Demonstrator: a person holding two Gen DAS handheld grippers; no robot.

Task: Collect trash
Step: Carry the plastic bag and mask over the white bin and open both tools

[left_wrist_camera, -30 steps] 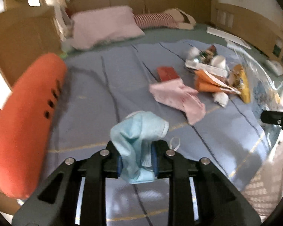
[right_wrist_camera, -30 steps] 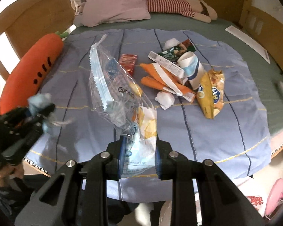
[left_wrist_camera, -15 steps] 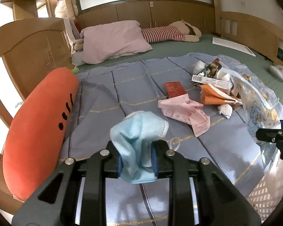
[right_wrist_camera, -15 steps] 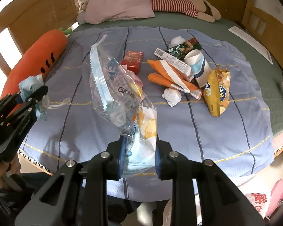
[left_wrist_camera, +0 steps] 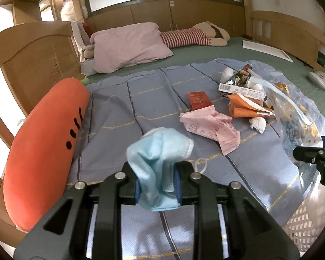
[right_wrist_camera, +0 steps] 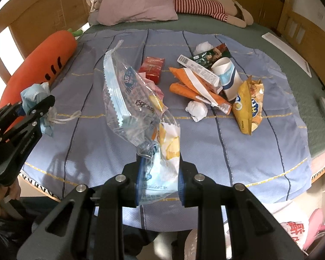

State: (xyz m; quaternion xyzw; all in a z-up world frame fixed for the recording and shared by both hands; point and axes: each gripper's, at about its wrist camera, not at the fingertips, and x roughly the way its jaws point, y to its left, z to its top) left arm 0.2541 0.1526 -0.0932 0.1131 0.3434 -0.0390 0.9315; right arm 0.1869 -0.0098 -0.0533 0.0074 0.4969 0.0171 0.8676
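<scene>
My left gripper (left_wrist_camera: 157, 182) is shut on a crumpled light blue face mask (left_wrist_camera: 160, 151) and holds it above the near left of the blue sheet; it also shows in the right wrist view (right_wrist_camera: 35, 106). My right gripper (right_wrist_camera: 159, 179) is shut on the bottom of a clear plastic zip bag (right_wrist_camera: 132, 99) that holds some wrappers, its mouth pointing up and left. The bag shows at the right of the left wrist view (left_wrist_camera: 292, 117). Loose trash lies on the sheet: a pink wrapper (left_wrist_camera: 210, 125), a red box (right_wrist_camera: 152, 67), orange packaging (right_wrist_camera: 197, 86), a paper cup (right_wrist_camera: 227, 78), a yellow chip bag (right_wrist_camera: 249, 108), tissue balls (right_wrist_camera: 196, 109).
A large carrot plush (left_wrist_camera: 43, 143) lies along the left bed edge. A pink pillow (left_wrist_camera: 127, 45) and a striped plush (right_wrist_camera: 199, 6) lie at the far end. A white mesh basket (left_wrist_camera: 305, 227) stands below the bed's near right corner.
The left gripper with the mask has moved toward the bag; in the right wrist view it has come nearer the bag's mouth. The right gripper has kept the bag nearly still.
</scene>
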